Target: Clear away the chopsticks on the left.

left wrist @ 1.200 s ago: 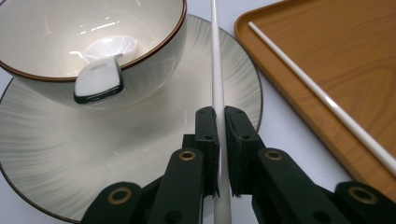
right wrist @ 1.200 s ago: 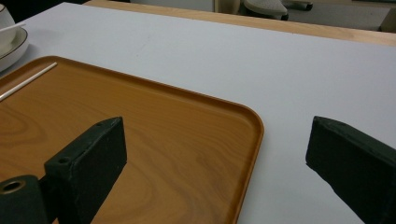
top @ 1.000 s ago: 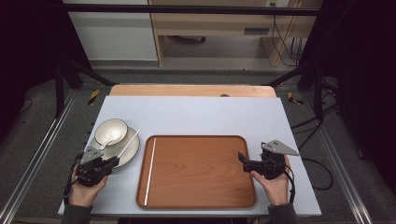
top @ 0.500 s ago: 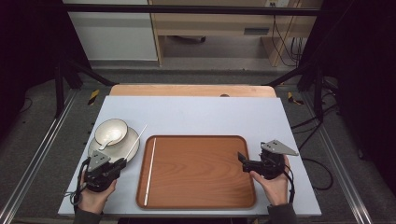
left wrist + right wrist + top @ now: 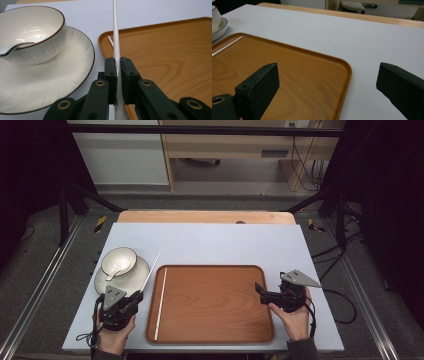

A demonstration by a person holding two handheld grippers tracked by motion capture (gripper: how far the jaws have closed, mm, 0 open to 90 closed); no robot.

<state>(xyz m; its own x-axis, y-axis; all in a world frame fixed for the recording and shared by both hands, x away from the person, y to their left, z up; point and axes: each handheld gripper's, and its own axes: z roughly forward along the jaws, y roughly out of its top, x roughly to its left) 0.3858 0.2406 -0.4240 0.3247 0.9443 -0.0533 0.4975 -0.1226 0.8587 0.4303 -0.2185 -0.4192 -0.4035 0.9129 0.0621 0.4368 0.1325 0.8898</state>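
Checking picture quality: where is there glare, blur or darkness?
High view: dark at both sides, table evenly lit. Left gripper view: glare on the bowl, chopstick sharp between the jaws. Right gripper view: near jaws soft, tray clear.

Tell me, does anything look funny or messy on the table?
Nothing is spilled or broken. The one odd bit: one chopstick lies in the tray, while its partner is pinched in the left gripper, slanting between plate and tray.

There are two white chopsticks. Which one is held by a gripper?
The chopstick clamped between the jaws of the left gripper, beside the plate, is held. The other chopstick lies flat and free along the left edge of the wooden tray.
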